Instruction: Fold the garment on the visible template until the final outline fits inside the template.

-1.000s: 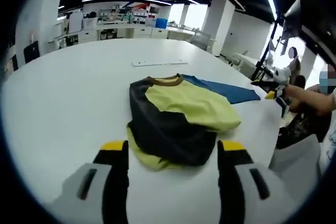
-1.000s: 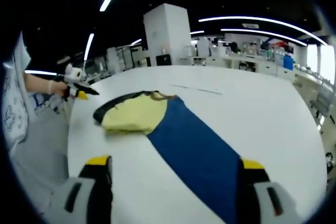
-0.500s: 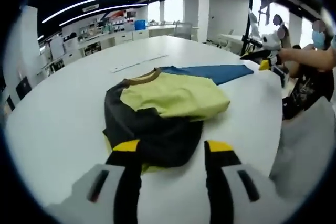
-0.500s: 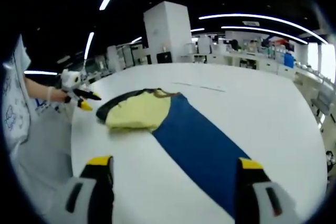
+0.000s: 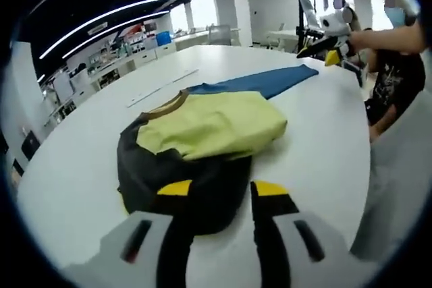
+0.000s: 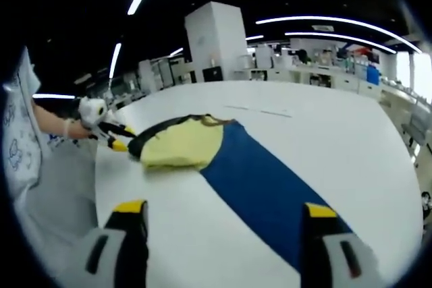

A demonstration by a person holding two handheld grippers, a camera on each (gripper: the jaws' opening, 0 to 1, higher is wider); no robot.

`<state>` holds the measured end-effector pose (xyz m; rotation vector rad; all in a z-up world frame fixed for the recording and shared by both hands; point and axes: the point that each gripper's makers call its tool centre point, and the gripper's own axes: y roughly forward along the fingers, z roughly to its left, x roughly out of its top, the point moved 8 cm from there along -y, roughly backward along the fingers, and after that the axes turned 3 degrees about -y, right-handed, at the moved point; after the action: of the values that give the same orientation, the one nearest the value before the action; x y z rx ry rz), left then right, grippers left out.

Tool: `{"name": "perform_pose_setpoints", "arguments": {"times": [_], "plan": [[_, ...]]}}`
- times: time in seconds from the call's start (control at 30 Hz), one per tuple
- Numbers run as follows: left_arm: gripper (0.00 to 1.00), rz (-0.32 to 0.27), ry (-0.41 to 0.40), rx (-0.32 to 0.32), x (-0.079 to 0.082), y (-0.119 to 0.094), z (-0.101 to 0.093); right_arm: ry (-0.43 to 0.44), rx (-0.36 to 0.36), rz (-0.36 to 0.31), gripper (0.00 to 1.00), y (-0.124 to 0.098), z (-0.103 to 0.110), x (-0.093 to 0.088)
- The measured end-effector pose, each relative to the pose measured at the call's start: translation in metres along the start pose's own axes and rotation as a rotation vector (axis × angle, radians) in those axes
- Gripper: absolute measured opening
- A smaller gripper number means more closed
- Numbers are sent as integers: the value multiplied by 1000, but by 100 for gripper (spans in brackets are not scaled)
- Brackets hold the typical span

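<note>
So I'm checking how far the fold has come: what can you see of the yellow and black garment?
The yellow and black garment is soft cloth with a brown ribbed collar, lying bunched on the white table. Its pale yellow panel is folded over a rumpled black part, and a yellow edge peeks out beneath. It overlaps one end of the long blue template strip. The left gripper is open, its yellow-tipped jaws at the black edge; whether they touch it is unclear.
</note>
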<state>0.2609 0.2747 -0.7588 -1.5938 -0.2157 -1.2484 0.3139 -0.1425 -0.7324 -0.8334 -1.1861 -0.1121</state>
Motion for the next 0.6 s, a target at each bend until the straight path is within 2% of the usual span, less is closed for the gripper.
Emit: {"name": "perform_pose_setpoints", "arguments": {"times": [0.07,0.13,0.4,0.5,0.6], "plan": [[30,22,66,5,3,3,-4,2,3,3,94,0,2,0],[29,31,97,11,3,7,-4,2,7,5,93,1,4,-1],[21,56,162,20,7,24,-9,14,13,6,92,0,7,-3],[17,52,211,53,7,27,-7,20,17,2,92,-1,9,-2],[12,63,214,75,6,29,-4,26,20,-1,91,-1,9,-4]]}}
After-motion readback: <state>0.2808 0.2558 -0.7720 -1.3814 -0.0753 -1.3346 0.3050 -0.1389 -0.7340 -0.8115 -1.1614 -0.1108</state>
